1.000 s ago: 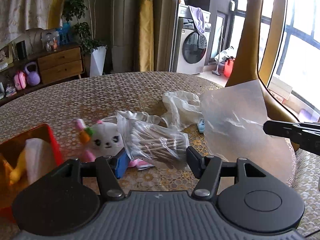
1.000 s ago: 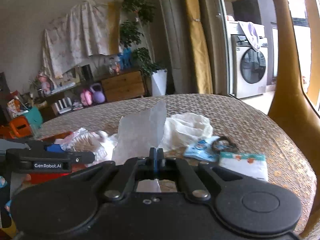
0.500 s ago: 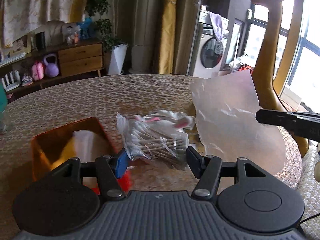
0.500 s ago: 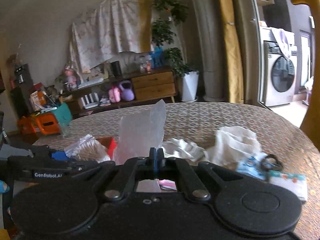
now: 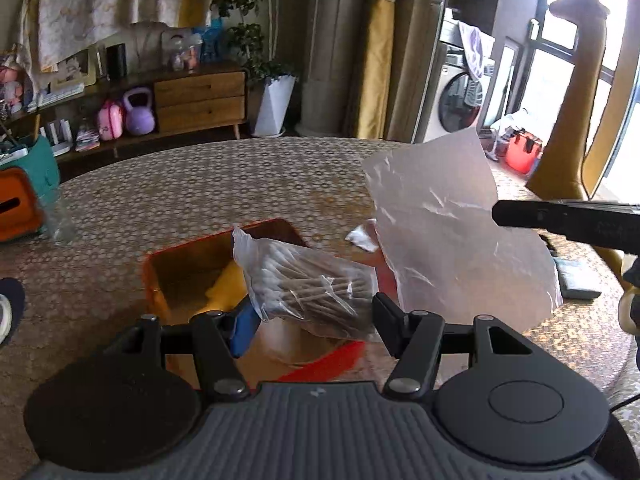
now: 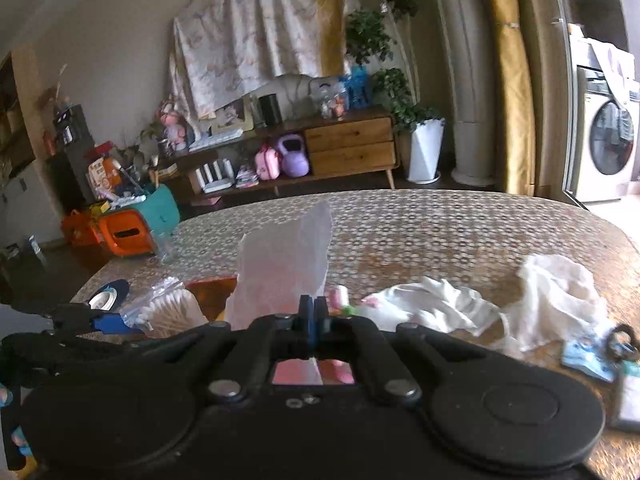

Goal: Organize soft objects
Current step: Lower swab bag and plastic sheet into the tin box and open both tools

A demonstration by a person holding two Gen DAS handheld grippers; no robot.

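My left gripper (image 5: 312, 312) has its jaws partly apart, squeezing a clear bag of cotton swabs (image 5: 304, 280) between them. The bag sticks out ahead of my jaws, right above an orange box (image 5: 176, 256) on the worktop (image 5: 200, 188). Something yellow lies inside the box, under the bag.

My right gripper (image 6: 309, 320) has its jaws pressed tight together on a thin see-through plastic sheet (image 6: 284, 268). The sheet stands up straight from my jaws. To the right of those jaws, white cloths (image 6: 552, 296) lie crumpled on the worktop, with small packets (image 6: 588, 360) just past them.
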